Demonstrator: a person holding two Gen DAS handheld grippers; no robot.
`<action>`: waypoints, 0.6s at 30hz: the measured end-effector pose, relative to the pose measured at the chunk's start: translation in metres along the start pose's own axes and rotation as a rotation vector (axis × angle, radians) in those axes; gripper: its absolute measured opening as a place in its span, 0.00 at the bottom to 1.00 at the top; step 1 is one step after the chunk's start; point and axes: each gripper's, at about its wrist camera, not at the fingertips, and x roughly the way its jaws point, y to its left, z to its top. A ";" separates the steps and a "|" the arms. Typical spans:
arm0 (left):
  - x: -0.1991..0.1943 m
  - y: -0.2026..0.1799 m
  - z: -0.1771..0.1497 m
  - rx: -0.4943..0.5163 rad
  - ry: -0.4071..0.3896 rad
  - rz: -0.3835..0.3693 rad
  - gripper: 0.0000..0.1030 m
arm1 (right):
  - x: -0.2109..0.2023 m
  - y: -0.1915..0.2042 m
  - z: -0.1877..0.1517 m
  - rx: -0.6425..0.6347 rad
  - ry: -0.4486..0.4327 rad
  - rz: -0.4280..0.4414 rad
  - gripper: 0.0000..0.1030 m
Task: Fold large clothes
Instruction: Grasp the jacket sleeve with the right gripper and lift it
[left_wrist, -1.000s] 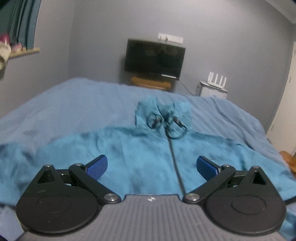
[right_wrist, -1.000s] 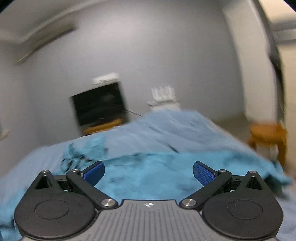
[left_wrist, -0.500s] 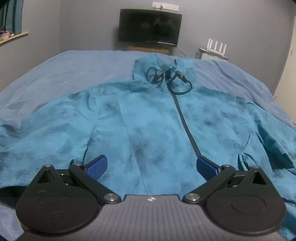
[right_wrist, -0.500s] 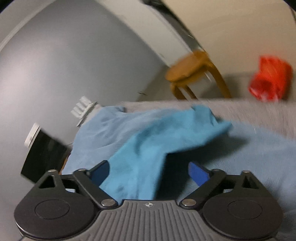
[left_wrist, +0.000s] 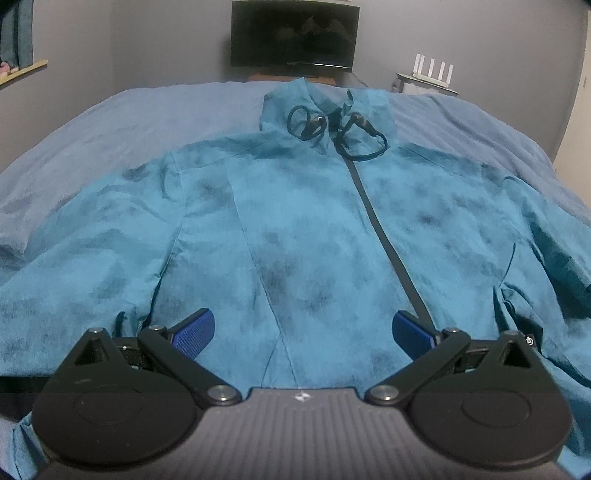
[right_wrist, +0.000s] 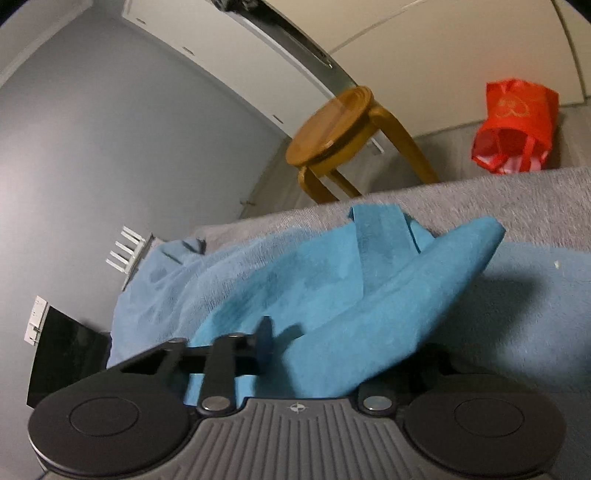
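A teal zip-up jacket (left_wrist: 314, 229) lies front up on the blue bed (left_wrist: 147, 118), hood and black drawstrings (left_wrist: 332, 129) at the far end. My left gripper (left_wrist: 303, 332) hovers open just above the jacket's lower front, left of the zipper, with nothing between its blue pads (left_wrist: 194, 330). In the right wrist view the jacket's sleeve (right_wrist: 351, 280) runs toward the bed edge. My right gripper (right_wrist: 295, 354) is rolled sideways and its jaws are closing on the sleeve cloth. One dark finger (right_wrist: 265, 341) presses into the fabric; cloth hides the other.
A dark TV (left_wrist: 295, 33) and a white router (left_wrist: 432, 70) stand beyond the bed's far end. Off the bed's right edge (right_wrist: 480, 188) are a wooden stool (right_wrist: 340, 129) and a red bag (right_wrist: 513, 129) on the floor.
My left gripper sank closer to the jacket, still open. The right gripper swung out to the sleeve, rolled sideways, and its wide-open jaws came together around the cloth.
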 end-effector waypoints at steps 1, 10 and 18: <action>0.000 -0.001 0.000 0.005 -0.002 0.002 1.00 | -0.003 0.004 0.001 -0.013 -0.023 0.012 0.08; -0.004 -0.007 0.001 0.051 -0.033 0.004 1.00 | -0.051 0.141 -0.034 -0.460 -0.213 0.256 0.03; -0.007 -0.001 0.002 0.015 -0.047 -0.008 1.00 | -0.105 0.302 -0.146 -0.835 -0.158 0.617 0.03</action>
